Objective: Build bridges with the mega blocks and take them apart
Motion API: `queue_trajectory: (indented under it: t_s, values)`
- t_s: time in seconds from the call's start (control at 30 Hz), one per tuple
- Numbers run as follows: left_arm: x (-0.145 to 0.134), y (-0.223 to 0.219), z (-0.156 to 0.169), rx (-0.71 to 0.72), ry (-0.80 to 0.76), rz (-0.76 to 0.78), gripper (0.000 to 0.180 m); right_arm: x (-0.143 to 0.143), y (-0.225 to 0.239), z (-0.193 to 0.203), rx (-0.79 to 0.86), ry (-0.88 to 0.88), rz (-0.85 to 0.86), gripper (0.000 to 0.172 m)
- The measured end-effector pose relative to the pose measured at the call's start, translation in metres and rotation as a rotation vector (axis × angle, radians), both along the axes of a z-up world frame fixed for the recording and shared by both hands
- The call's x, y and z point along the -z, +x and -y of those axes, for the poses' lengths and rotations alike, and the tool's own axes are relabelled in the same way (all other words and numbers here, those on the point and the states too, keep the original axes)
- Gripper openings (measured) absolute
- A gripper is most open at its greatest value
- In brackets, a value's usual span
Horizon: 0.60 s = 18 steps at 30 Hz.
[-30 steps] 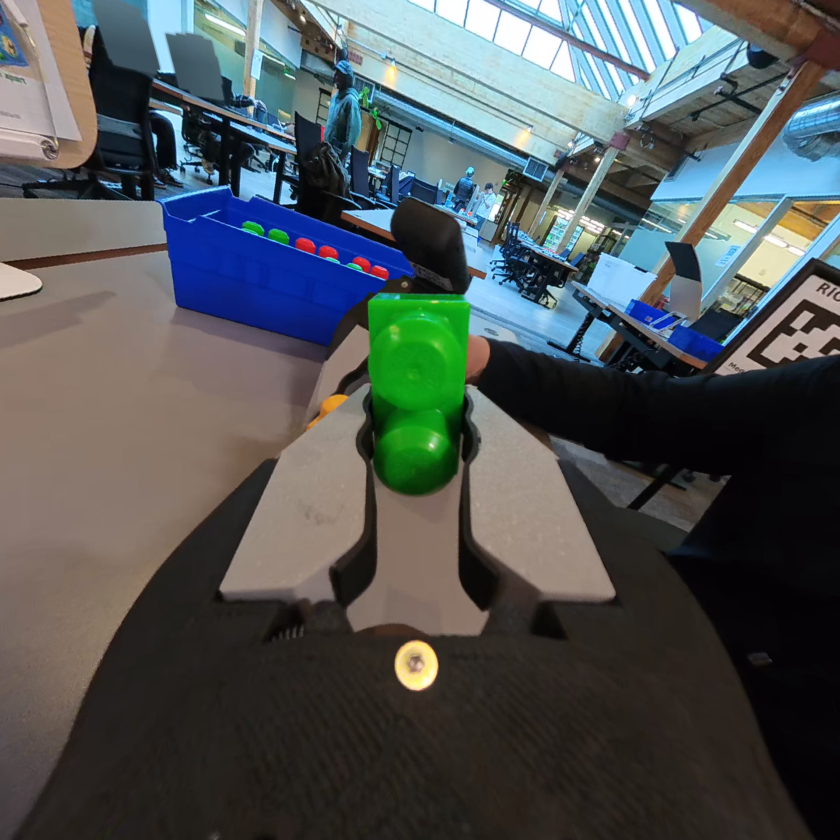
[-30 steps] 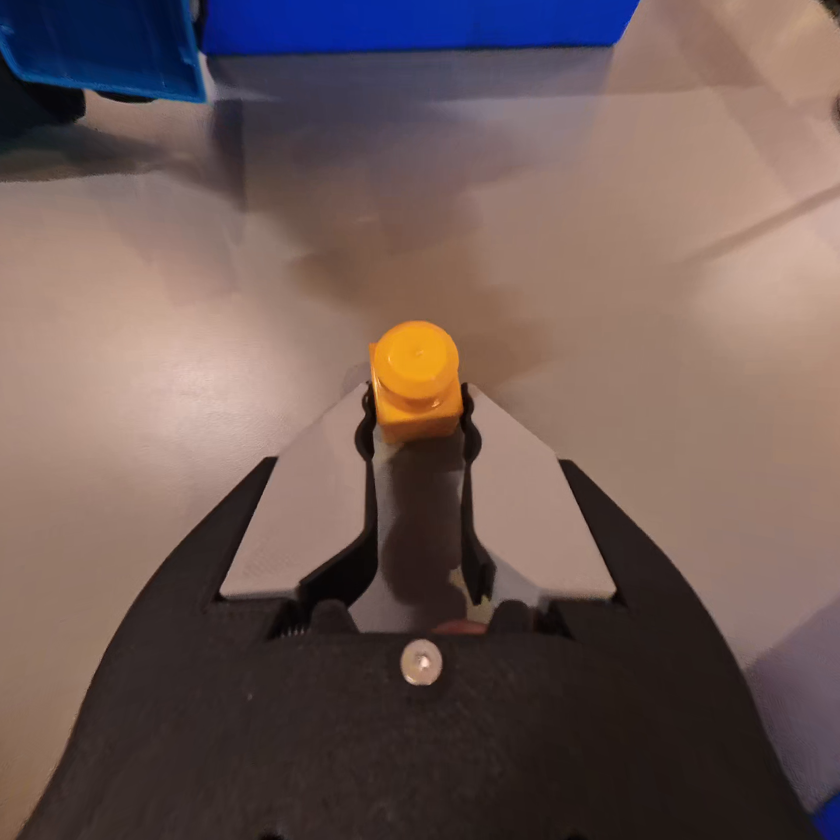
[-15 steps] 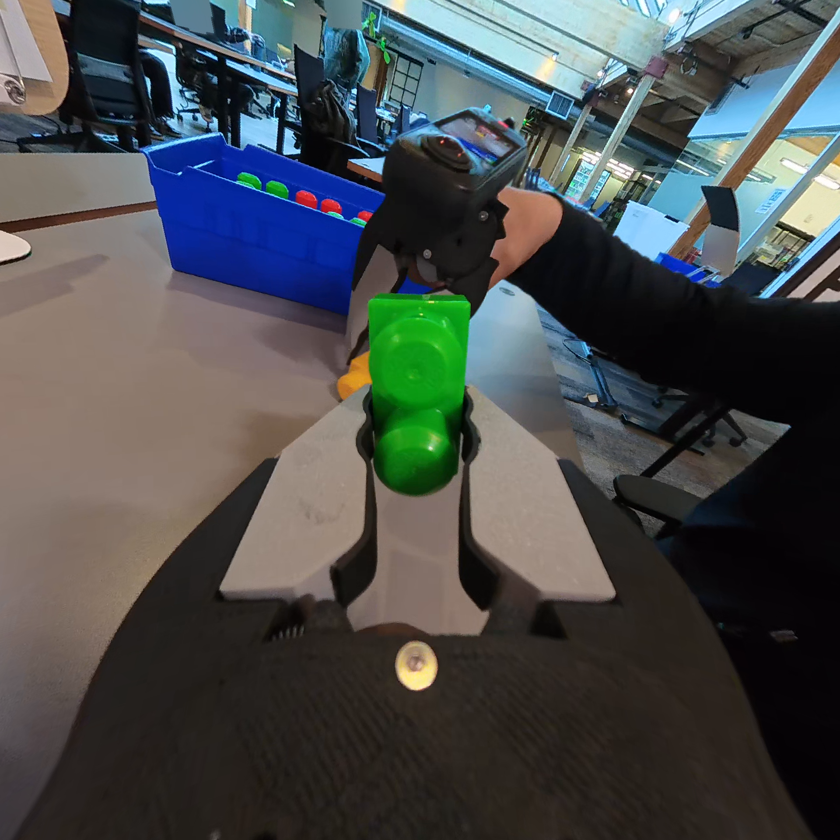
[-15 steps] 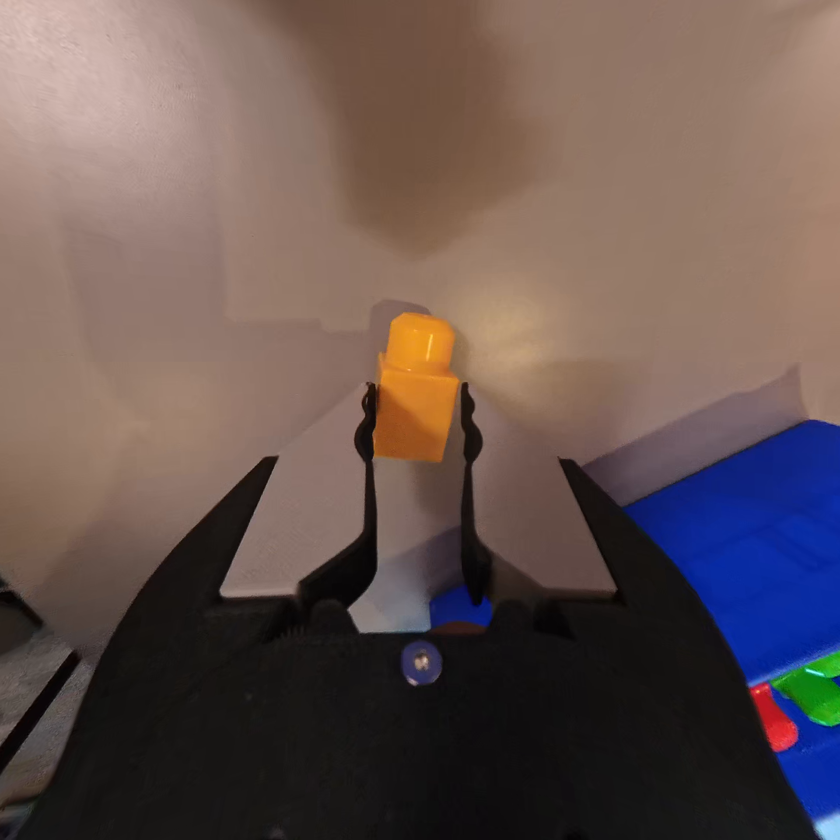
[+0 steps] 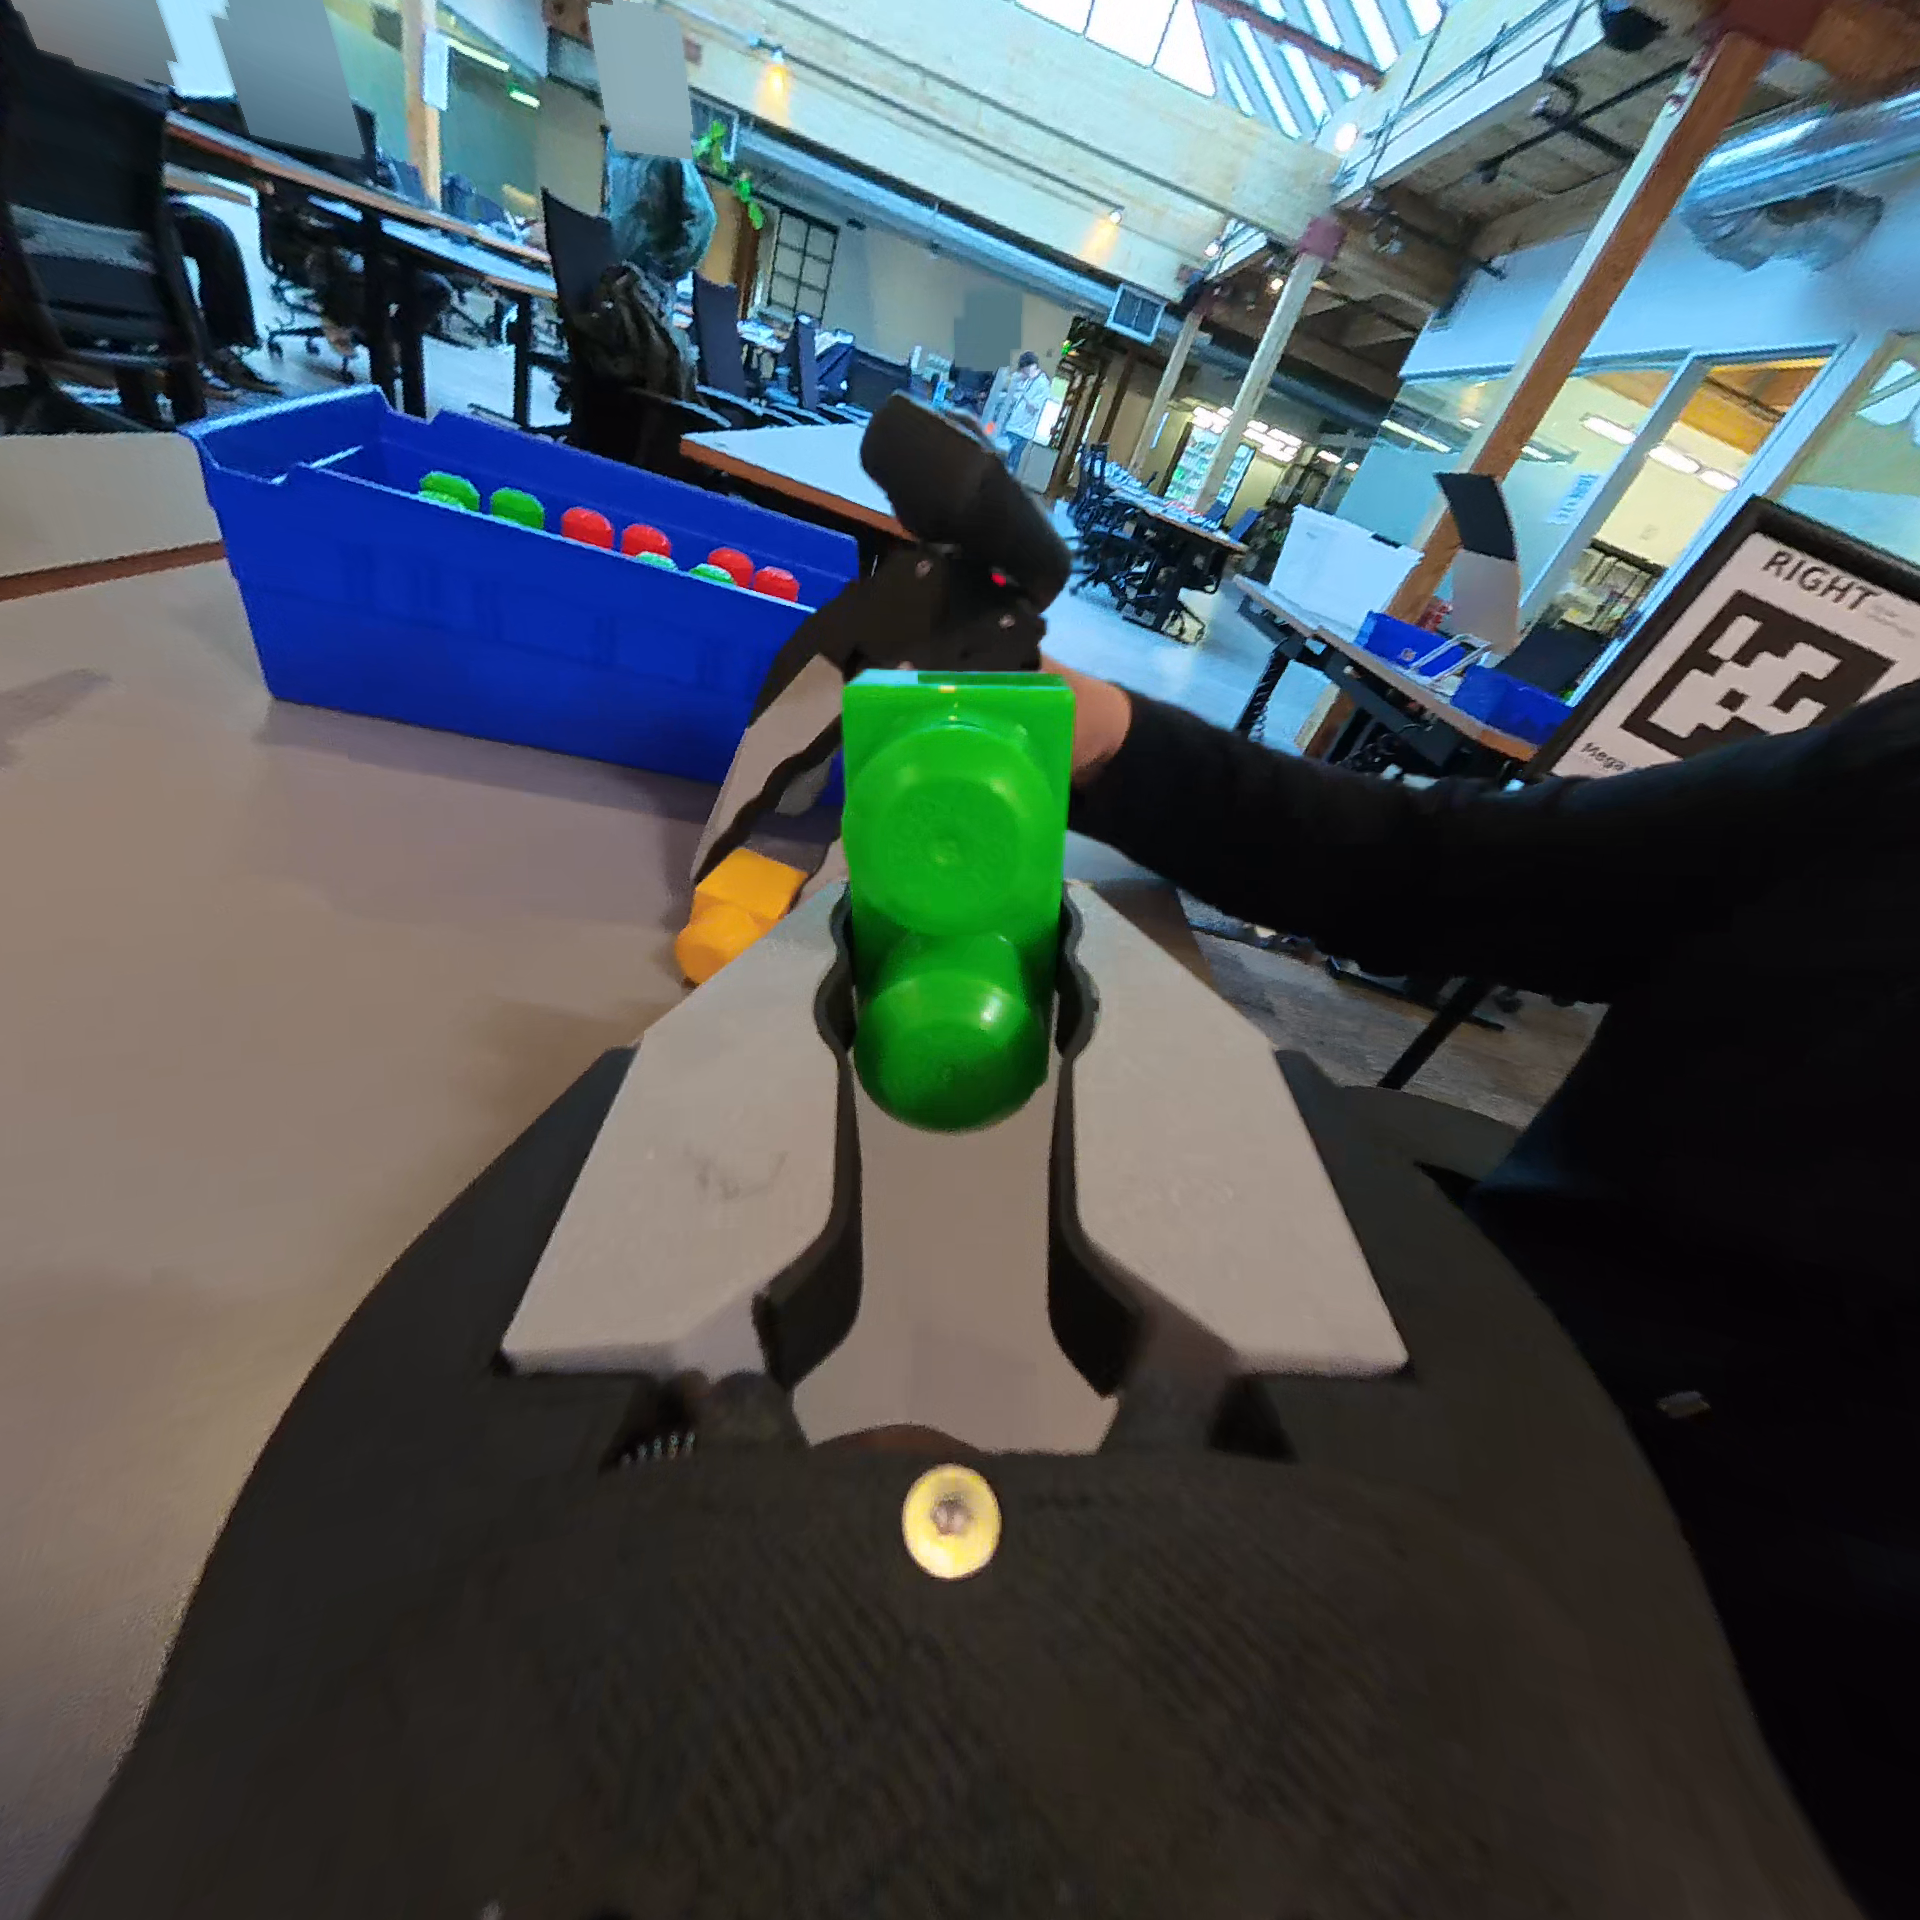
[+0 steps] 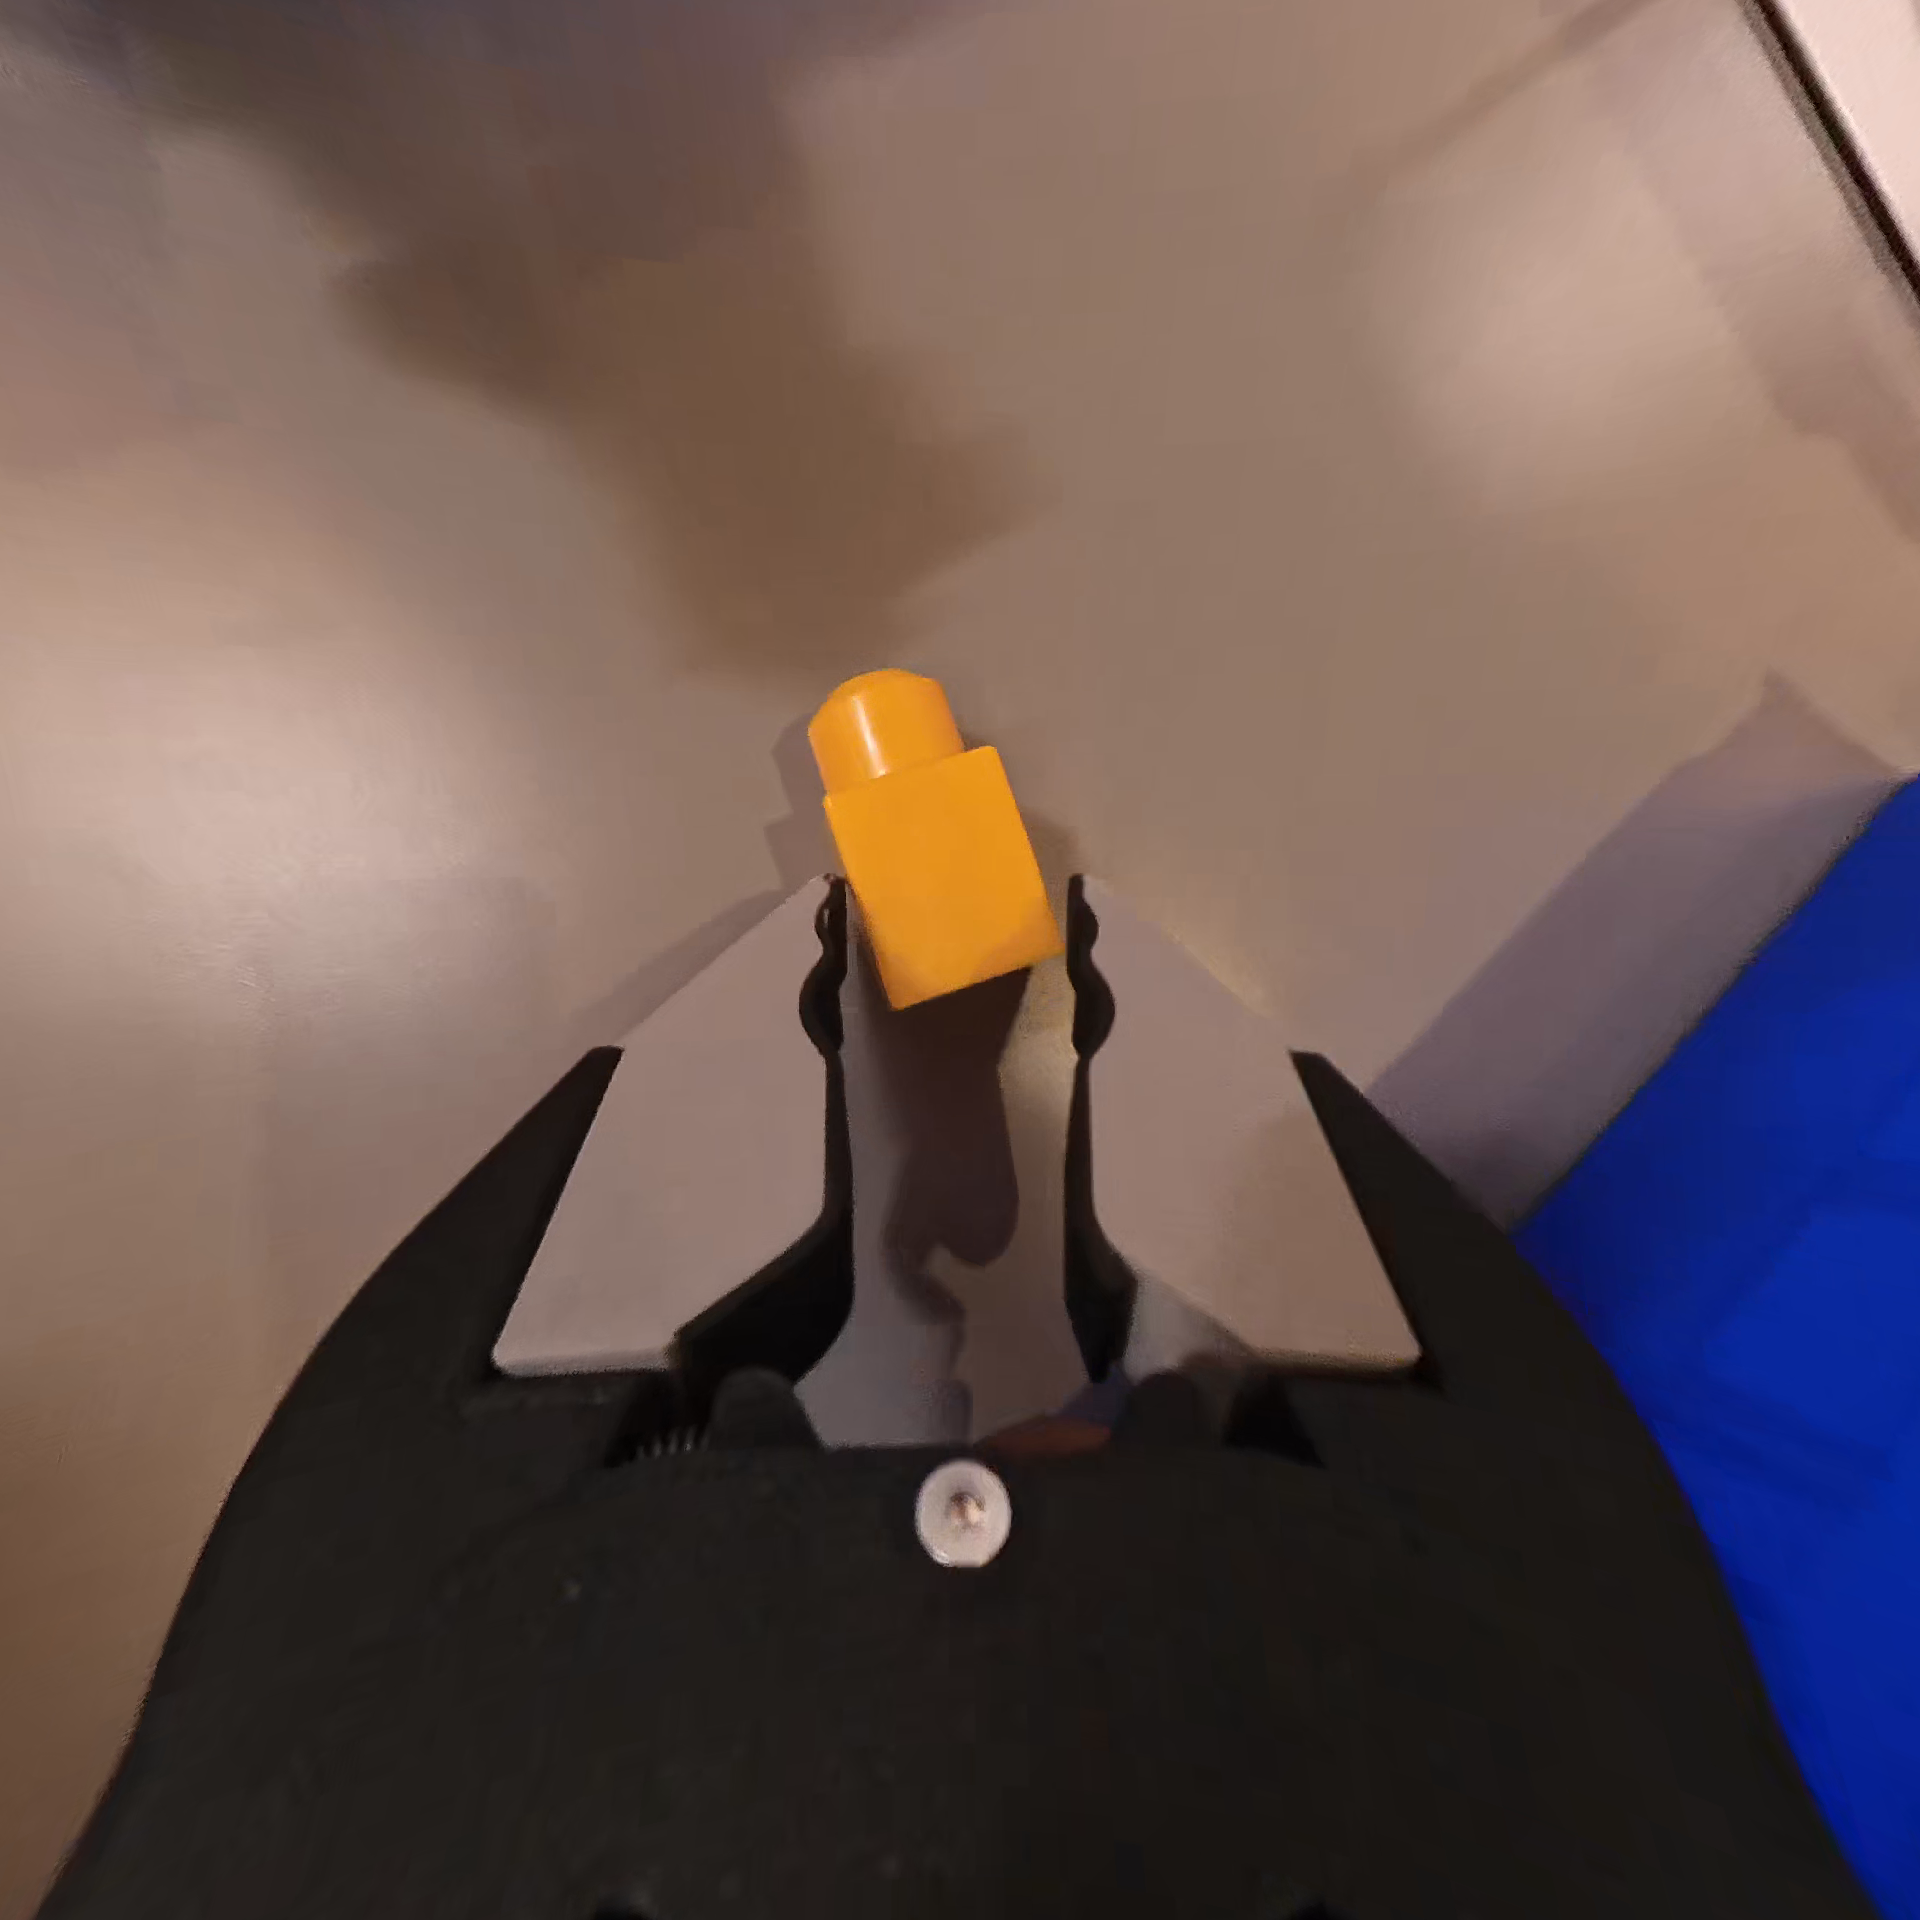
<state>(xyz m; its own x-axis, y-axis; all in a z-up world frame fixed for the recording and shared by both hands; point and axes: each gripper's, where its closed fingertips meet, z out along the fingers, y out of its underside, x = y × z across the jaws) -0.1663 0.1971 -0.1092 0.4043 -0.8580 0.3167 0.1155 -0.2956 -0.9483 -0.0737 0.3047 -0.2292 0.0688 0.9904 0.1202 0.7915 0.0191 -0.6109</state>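
Jaws on my left gripper (image 5: 951,966) clamp a green block (image 5: 951,831); my right jaws stand apart around an orange block (image 6: 935,883) lying tilted on the bench (image 6: 416,623), near the blue bin (image 5: 499,623).

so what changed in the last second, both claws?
The right claw let go of the orange block: its pads now stand apart from the block, which lies tilted on the table between them. The left claw keeps its grip on the green block. Blue bin unchanged.
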Motion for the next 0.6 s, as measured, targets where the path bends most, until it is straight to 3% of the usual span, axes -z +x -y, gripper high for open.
queue_trajectory:
  t_s: [0.2, 0.43, 0.6]
  values:
    - [-0.001, -0.006, -0.004, -0.014, -0.019, 0.038, 0.034, -0.002, -0.019, 0.023, -0.056, -0.181, -0.173, 0.033]
    - [0.006, 0.001, -0.003, -0.001, -0.028, -0.006, 0.034, 0.009, -0.027, 0.018, -0.019, -0.067, -0.176, 0.04]
    - [0.01, 0.003, -0.003, 0.007, -0.034, -0.016, 0.034, 0.007, -0.029, 0.016, -0.012, -0.036, -0.186, 0.034]
